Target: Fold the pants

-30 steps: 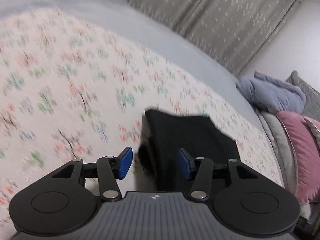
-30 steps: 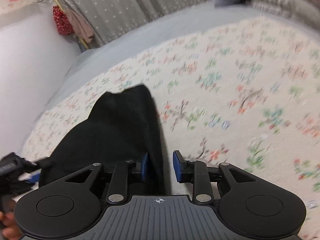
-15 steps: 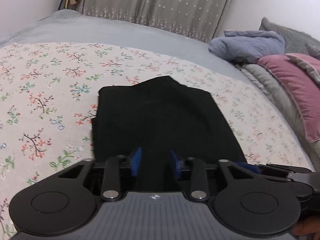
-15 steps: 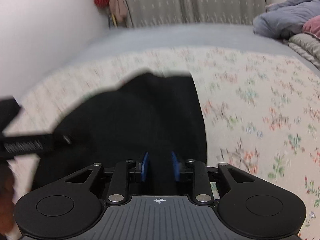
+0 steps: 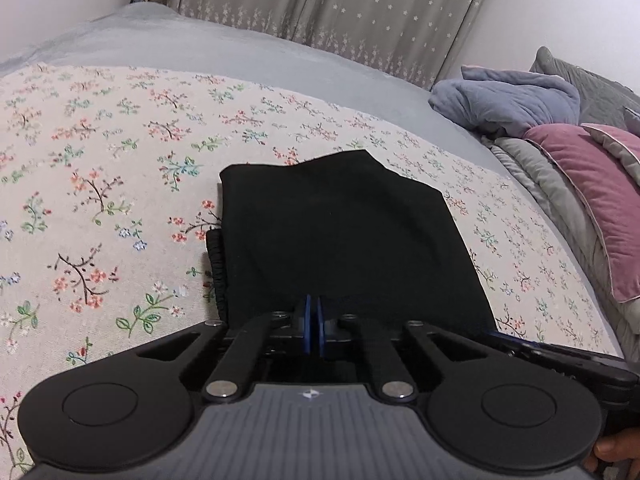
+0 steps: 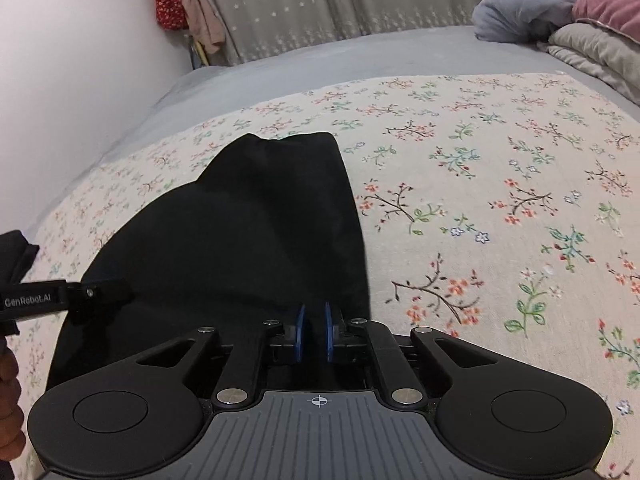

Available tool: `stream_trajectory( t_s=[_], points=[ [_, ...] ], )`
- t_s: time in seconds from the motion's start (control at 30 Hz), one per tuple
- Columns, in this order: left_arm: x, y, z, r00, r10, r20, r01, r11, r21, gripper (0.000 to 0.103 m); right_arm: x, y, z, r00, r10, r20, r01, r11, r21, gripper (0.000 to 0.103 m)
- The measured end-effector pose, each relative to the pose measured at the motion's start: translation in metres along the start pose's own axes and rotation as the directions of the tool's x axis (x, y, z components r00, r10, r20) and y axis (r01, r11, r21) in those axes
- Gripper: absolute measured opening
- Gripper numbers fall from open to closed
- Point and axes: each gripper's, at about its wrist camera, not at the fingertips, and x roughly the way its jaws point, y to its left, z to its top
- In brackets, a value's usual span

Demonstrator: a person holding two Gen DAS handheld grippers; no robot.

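Floral bedspread [image 5: 120,184] over a grey bed, curtain behind, pillows [image 5: 592,184] stacked at the bed's right edge. Black pants [image 5: 340,236], already folded into a short block, lie near the bed's near edge. Both tools have just been closing: left gripper [image 5: 312,326] now pinched on the pants' near hem, pads nearly together; right gripper [image 6: 313,334] likewise clamped on cloth at the near right corner. Likely ready to lift for the next fold.

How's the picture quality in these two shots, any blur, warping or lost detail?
Left wrist view: sharp, fisheye bends the floral bedspread, dark corners; black pants show almost no fold detail. Right wrist view: equally sharp, soft even light, same curved edges, pants featureless black.
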Motion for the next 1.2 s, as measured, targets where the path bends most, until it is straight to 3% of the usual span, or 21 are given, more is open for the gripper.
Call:
stream_trajectory(
  t_s=[0.3,0.33,0.57,0.67,0.73,0.87,1.07,1.2],
  points=[
    [-0.014,-0.006,-0.009,0.999,0.035,0.034,-0.036,0.999,0.039,0.011,-0.020,-0.004,-0.015,0.997,-0.074,-0.031,0.074,0.997,0.006,0.008],
    [-0.015,-0.006,-0.011,0.999,0.040,0.034,-0.041,0.998,0.047,0.011,-0.023,-0.003,-0.018,0.996,-0.083,-0.043,0.083,0.996,0.008,0.021],
    [-0.024,-0.015,-0.023,0.994,0.098,0.054,-0.103,0.989,0.107,0.011,-0.044,0.015,-0.046,0.989,-0.112,-0.091,0.108,0.993,-0.051,0.023],
    [-0.043,-0.017,-0.023,0.994,0.106,0.037,-0.107,0.993,0.039,0.030,-0.058,0.021,-0.055,0.987,-0.128,-0.094,0.124,0.991,-0.055,0.024],
    [-0.067,-0.026,-0.025,0.991,0.117,0.071,-0.120,0.992,0.032,0.043,-0.072,0.026,-0.058,0.987,-0.133,-0.088,0.128,0.990,-0.062,0.024],
    [-0.110,-0.049,-0.036,0.977,0.179,0.119,-0.190,0.978,0.090,0.054,-0.098,0.043,-0.061,0.995,-0.089,-0.050,0.083,0.991,-0.104,0.025],
    [-0.163,-0.069,-0.058,0.974,0.182,0.135,-0.190,0.980,0.055,0.062,-0.142,0.061,-0.069,0.996,-0.078,0.031,0.081,0.991,-0.111,0.028],
    [-0.198,-0.084,-0.073,0.961,0.200,0.190,-0.214,0.975,0.056,0.093,-0.184,0.069,-0.077,0.993,-0.056,0.107,0.065,0.995,-0.080,0.040]
  ],
)
